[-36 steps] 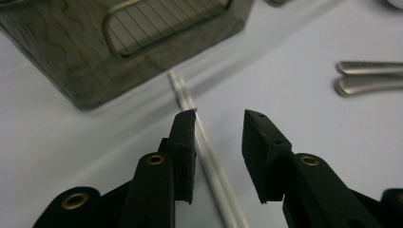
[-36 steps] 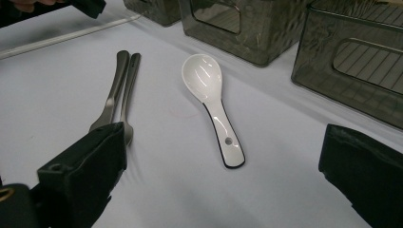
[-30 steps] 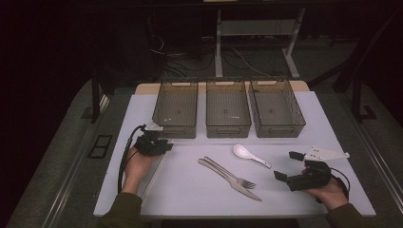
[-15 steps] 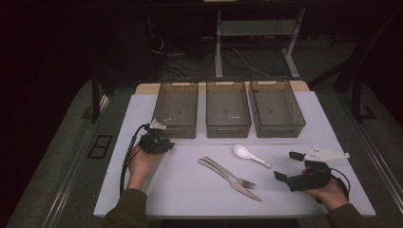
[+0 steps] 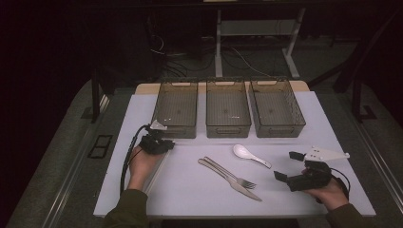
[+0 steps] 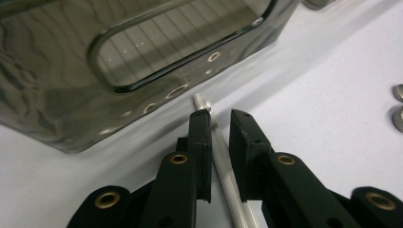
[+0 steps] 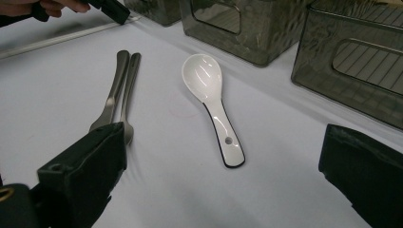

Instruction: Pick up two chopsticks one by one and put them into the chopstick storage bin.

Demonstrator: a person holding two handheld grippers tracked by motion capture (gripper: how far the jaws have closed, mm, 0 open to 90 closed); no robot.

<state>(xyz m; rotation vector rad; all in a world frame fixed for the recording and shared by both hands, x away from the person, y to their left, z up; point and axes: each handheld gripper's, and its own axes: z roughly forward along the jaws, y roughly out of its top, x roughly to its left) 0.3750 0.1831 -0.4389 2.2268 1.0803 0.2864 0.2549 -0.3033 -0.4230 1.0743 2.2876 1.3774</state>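
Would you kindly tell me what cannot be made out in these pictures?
White stick: near end cut off by the left gripper view's bottom edge.
Knife and fork: blade and tines mostly hidden behind a jaw of the right gripper in the right gripper view.
Two round metal ends: cut off by the left gripper view's right edge; what they belong to is unclear.

Olive-green sleeves at both wrists, black two-jaw left claw and right claw with brass-ringed screw holes, a black cable looping from each, a grey three-cornered plate on top.
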